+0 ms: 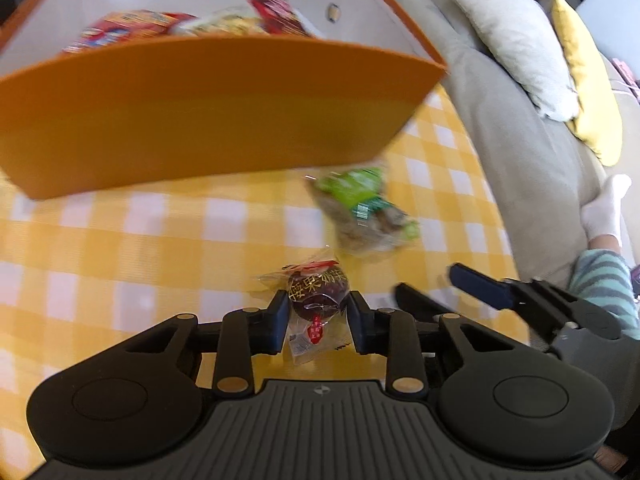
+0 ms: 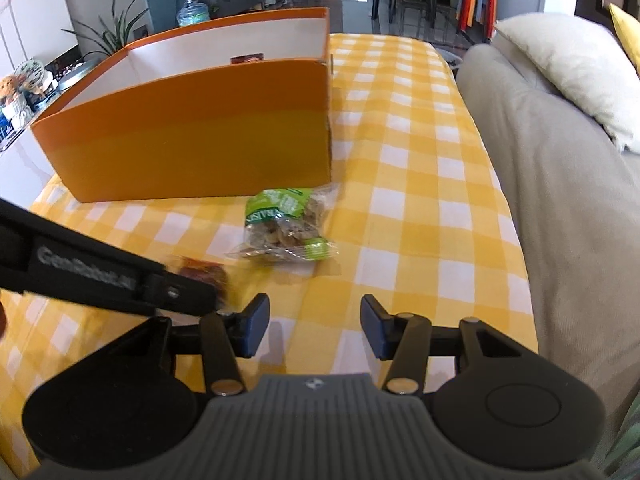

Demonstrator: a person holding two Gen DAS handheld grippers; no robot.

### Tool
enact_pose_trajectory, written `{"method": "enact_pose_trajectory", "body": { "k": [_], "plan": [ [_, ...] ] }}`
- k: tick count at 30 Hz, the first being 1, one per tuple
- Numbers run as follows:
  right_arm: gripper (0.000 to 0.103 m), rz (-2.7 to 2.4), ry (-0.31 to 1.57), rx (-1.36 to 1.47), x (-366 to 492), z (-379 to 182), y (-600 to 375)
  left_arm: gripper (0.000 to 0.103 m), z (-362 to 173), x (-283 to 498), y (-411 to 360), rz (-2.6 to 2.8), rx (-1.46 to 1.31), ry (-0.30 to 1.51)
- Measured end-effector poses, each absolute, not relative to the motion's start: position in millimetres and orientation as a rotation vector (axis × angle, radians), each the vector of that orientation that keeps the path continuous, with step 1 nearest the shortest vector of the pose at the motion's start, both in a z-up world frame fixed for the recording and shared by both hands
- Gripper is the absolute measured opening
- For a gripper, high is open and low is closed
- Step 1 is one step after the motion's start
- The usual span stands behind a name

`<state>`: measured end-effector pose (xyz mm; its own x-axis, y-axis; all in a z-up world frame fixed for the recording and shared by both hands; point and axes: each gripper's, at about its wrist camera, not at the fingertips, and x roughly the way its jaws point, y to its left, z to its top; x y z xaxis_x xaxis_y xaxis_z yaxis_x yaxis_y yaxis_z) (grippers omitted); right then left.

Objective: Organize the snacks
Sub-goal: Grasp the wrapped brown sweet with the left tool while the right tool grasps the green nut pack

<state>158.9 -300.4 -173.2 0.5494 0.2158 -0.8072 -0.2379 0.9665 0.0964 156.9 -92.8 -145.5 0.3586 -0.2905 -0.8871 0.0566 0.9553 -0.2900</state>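
Our left gripper (image 1: 319, 316) has its blue pads pressed on either side of a small wrapped date candy (image 1: 318, 298), a dark round lump in crinkly clear film with gold lettering, its loose wrapper tail trailing toward us between the fingers. Our right gripper (image 2: 314, 322) hangs partly open over the tablecloth (image 2: 400, 208) with nothing between its pads. The move ahead turns on the orange box (image 1: 200, 112): it stands just beyond the held candy, up and to the far left, its tall smooth cardboard wall facing us, so we judge the candy must rise over that rim before it can join the red and yellow packets (image 1: 132, 28) inside the white interior. The green raisin bag (image 2: 286, 224) lies flat just ahead of the right gripper, which is nearer it, near the box's right corner, its long axis running near to far; glossy, lumpy and soft, it should yield under a pinch. The cloth is a matte yellow-and-white check; a beige sofa (image 2: 540, 180) runs along the right.
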Motion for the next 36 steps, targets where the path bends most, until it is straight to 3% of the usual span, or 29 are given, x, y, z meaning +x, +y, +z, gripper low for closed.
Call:
{"method": "enact_pose_trajectory", "body": {
  "k": [13,36],
  "plan": [
    [0.049,0.235,0.874,0.14,183,-156,-291,0.034,-139,174,-41,-0.1,-0.243,1.121],
    [0.042,0.227,1.01,0.302,216,-190,-299,0.035,-153,178,-41,-0.107,-0.251,1.158]
  ]
}}
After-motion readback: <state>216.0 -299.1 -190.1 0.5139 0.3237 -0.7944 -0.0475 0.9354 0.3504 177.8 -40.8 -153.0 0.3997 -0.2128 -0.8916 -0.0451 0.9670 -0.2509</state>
